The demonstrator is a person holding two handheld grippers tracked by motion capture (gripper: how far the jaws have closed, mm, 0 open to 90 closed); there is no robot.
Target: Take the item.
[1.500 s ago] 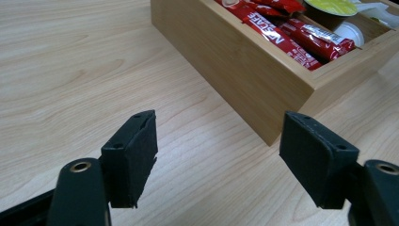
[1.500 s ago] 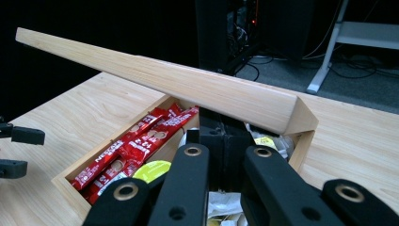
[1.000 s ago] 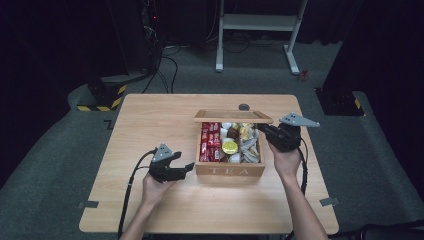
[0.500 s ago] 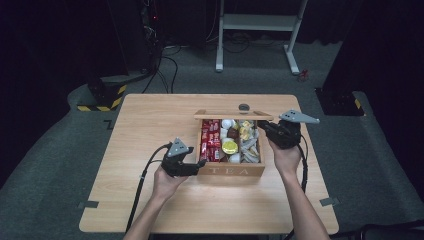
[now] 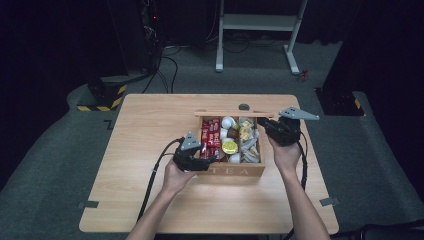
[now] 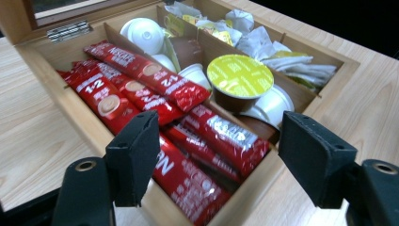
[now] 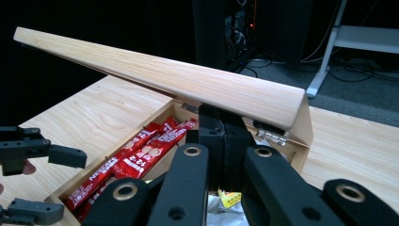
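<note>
A wooden box marked TEA (image 5: 235, 171) stands on the table with its lid (image 5: 235, 114) raised at the back. Red sachets (image 6: 141, 80) fill its left compartment, beside a yellow-topped capsule (image 6: 240, 75) and white capsules (image 6: 146, 30). My left gripper (image 5: 207, 159) hovers open over the box's front left corner, its jaws spread above the red sachets (image 5: 210, 135). My right gripper (image 7: 221, 127) is shut, its tips pressed against the underside of the tilted lid (image 7: 188, 80) at the box's right side (image 5: 262, 122).
Paper-wrapped tea bags (image 6: 282, 61) lie in the right compartment. A small dark round object (image 5: 243, 106) sits on the table (image 5: 150, 125) behind the lid. Cables trail from both grippers toward the near edge.
My left gripper has moved right across the table to the box's front left corner. The right gripper and the raised lid have stayed in place.
</note>
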